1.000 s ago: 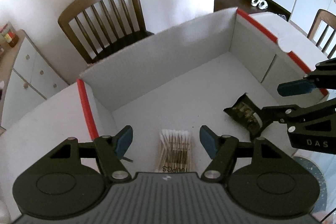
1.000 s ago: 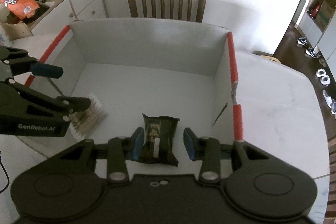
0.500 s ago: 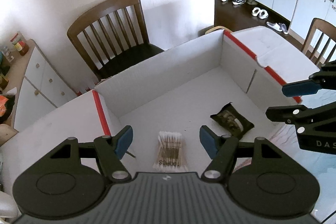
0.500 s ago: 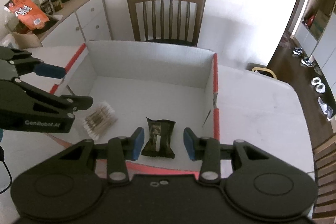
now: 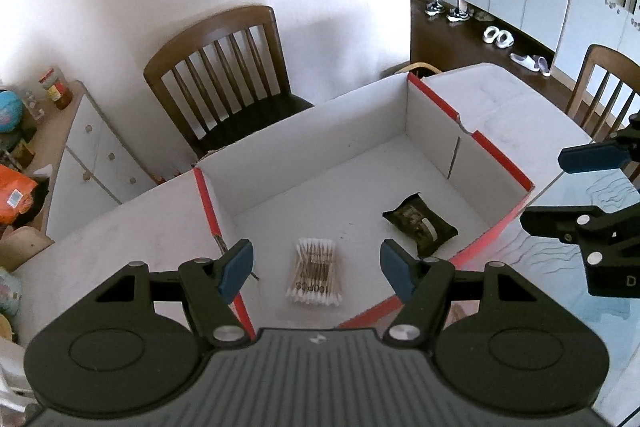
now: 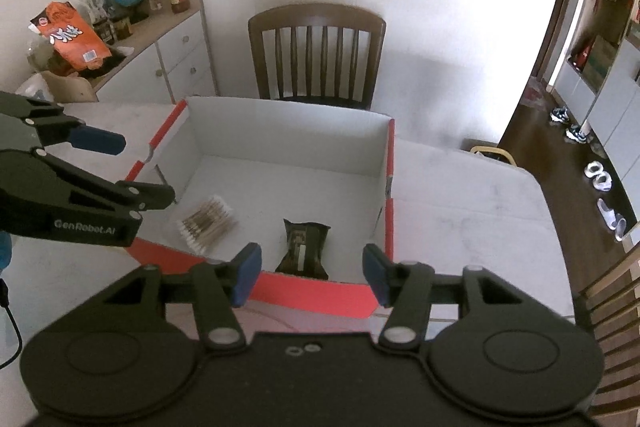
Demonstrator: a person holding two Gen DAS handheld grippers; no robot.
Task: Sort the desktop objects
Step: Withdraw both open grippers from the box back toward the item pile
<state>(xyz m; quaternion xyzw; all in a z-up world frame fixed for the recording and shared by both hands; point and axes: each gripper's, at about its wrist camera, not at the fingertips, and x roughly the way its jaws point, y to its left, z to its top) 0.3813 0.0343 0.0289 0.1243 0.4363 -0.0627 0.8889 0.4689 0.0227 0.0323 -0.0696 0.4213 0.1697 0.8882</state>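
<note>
Desktop objects are both down inside the box (image 5: 320, 131) now, and that's why the two claws hang empty above its near rim. Big white box with red edges, sitting open on the pale table (image 6: 460, 195), its floor mostly bare, so there's plenty of room for more to go in. The tall far wall shuts off the chair (image 6: 316, 55) side; the open way in and out is from above.

Left gripper (image 5: 316, 265) hovers over the near left part of the box, jaws apart, nothing between them. Right gripper (image 6: 312, 267) sits over the near red wall, jaws apart too and just been widening, nothing clamped.

The dark snack packet (image 6: 305, 246) lies flat on the floor near the right wall, close to the near red wall. Left of it, well apart, the pack of cotton swabs (image 5: 316, 277) lies flat near the left wall. Each was likely set straight under its own claw, which keeps the middle and far floor free. Only crowding I'd flag: the two grippers are near each other across the front rim.
</note>
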